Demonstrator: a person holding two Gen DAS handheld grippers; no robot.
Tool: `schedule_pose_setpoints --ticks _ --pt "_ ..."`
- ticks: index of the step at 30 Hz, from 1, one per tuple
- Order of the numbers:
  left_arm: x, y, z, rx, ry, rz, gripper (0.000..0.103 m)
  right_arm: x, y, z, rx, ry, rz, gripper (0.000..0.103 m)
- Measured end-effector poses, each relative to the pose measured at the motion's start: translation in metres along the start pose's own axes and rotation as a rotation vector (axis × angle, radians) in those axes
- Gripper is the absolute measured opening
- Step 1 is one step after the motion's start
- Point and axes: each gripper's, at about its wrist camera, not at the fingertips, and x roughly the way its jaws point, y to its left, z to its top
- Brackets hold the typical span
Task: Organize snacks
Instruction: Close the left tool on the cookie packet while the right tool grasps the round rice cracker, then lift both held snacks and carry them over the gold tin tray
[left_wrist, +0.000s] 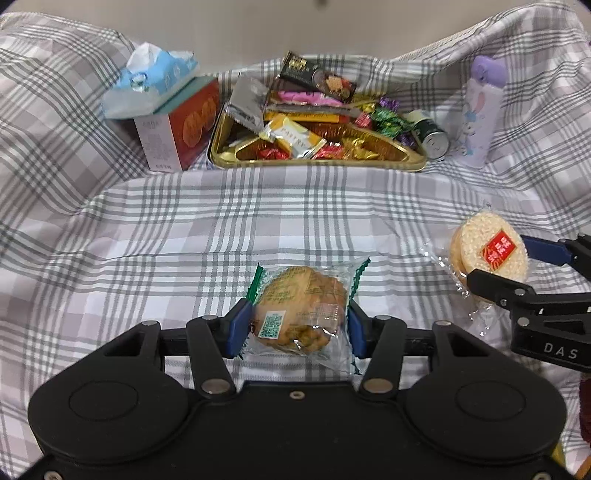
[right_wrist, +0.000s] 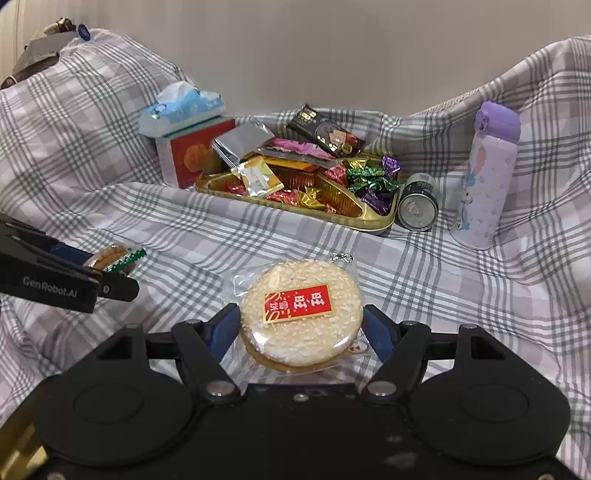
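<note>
Left tongs (left_wrist: 300, 326) grip the wrapped cookie (left_wrist: 301, 308), right tongs (right_wrist: 301, 326) clamp the rice cracker (right_wrist: 301, 314), both near us, seemingly lifted off the plaid cloth (left_wrist: 184, 221). Far gold tray (left_wrist: 317, 160) already heaped; these two remain.

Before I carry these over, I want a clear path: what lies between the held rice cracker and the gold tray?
Only bare plaid cloth between rice cracker and gold tray, in the right wrist view.

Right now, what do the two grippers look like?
Both are matte black plastic. The left gripper has a wide body with two round housings, silver pivot pins on its linkage arms and blue pads. The right gripper matches; from the side it reads DAS, the left GenRobot.AI. No cables or sleeves show.
</note>
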Motion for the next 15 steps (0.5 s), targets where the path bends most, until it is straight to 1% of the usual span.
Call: schedule_pose_setpoints --ticks 3,8,15 --pt "-0.014 -0.001 -0.003 0.006 -0.019 -0.008 0.058 -0.014 0.002 -0.003 0.003 -0.010 0.002 0.076" --pt "-0.027 -0.004 -0.003 0.001 -0.034 -0.007 0.058 -0.031 0.007 -0.007 -0.012 -0.028 0.013 0.076" --pt "-0.045 -0.009 -0.013 0.025 -0.028 -0.013 0.058 -0.044 0.009 -0.006 -0.004 -0.043 0.022 0.076"
